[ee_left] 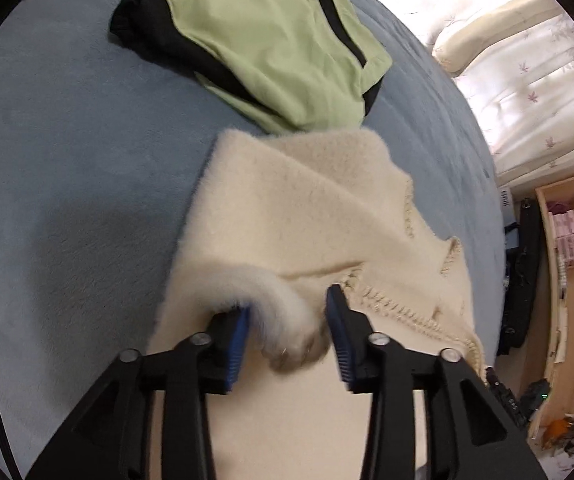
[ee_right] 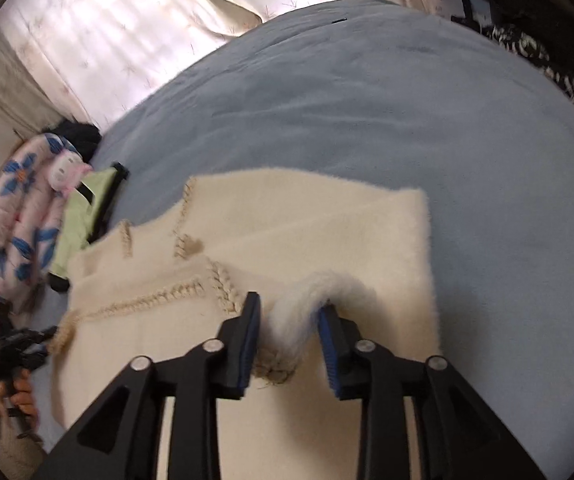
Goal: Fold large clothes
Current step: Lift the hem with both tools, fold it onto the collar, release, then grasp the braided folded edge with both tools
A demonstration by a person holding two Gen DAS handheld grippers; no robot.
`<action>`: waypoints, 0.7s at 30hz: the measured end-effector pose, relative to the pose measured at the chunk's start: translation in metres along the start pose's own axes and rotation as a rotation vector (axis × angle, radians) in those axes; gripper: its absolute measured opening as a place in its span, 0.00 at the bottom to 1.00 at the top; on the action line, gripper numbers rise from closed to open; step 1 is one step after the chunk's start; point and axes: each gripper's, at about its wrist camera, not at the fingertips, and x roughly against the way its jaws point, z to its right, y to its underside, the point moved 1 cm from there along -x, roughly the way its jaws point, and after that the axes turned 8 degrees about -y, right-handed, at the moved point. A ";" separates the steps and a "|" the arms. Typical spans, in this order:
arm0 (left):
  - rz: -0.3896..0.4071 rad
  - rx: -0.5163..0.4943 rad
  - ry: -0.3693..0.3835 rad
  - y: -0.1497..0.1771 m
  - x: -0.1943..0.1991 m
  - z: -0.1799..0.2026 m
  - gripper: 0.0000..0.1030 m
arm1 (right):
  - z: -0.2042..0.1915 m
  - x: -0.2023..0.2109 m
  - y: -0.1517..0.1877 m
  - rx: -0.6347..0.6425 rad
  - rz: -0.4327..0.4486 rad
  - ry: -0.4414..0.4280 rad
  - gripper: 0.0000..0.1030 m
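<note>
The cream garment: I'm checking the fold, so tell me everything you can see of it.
The cream garment is fluffy, fleece-like, with braided stitching along its edges. It lies folded on the blue bedspread, its far corner by the green and black garment. A raised fold of its near edge sits between the parted pads of each gripper, left and right.

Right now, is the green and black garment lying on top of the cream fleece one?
No, the green and black garment lies on the blue bedcover beyond the cream fleece garment, whose far edge overlaps it.

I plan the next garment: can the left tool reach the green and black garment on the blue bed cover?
Probably yes: the green and black garment lies uncovered just beyond the fluffy cream garment, nothing between.
</note>
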 end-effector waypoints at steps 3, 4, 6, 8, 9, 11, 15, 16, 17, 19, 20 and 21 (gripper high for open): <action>0.052 -0.015 0.011 -0.008 0.013 0.003 0.54 | 0.010 0.002 -0.006 -0.060 -0.013 -0.076 0.31; 0.084 -0.023 -0.001 -0.010 0.020 0.005 0.63 | 0.015 0.003 -0.006 -0.074 -0.017 -0.099 0.33; 0.144 -0.042 -0.028 -0.016 0.031 0.008 0.69 | 0.018 0.006 -0.007 -0.094 -0.018 -0.136 0.36; 0.158 -0.088 -0.037 -0.020 0.037 0.014 0.69 | 0.015 0.012 -0.005 -0.103 -0.008 -0.173 0.43; 0.156 -0.113 -0.046 -0.020 0.036 0.017 0.69 | 0.013 0.016 -0.005 -0.104 0.008 -0.196 0.46; 0.149 -0.168 -0.066 -0.017 0.034 0.021 0.69 | 0.007 0.024 -0.007 -0.088 0.043 -0.224 0.51; 0.130 -0.290 -0.115 -0.005 0.023 0.023 0.69 | -0.010 0.027 -0.010 0.096 0.073 -0.079 0.57; 0.123 -0.313 -0.124 -0.002 0.019 0.022 0.69 | -0.012 0.023 -0.010 0.136 0.066 -0.043 0.57; 0.116 -0.329 -0.127 0.001 0.017 0.020 0.69 | -0.014 0.017 -0.009 0.188 0.055 0.006 0.57; 0.101 -0.363 -0.132 0.005 0.009 0.016 0.69 | -0.013 0.003 -0.006 0.262 0.030 0.087 0.57; 0.099 -0.375 -0.134 0.005 0.006 0.015 0.69 | -0.012 -0.005 -0.005 0.284 0.013 0.112 0.57; 0.102 -0.391 -0.135 0.007 0.005 0.013 0.69 | -0.009 -0.014 -0.005 0.296 -0.009 0.122 0.57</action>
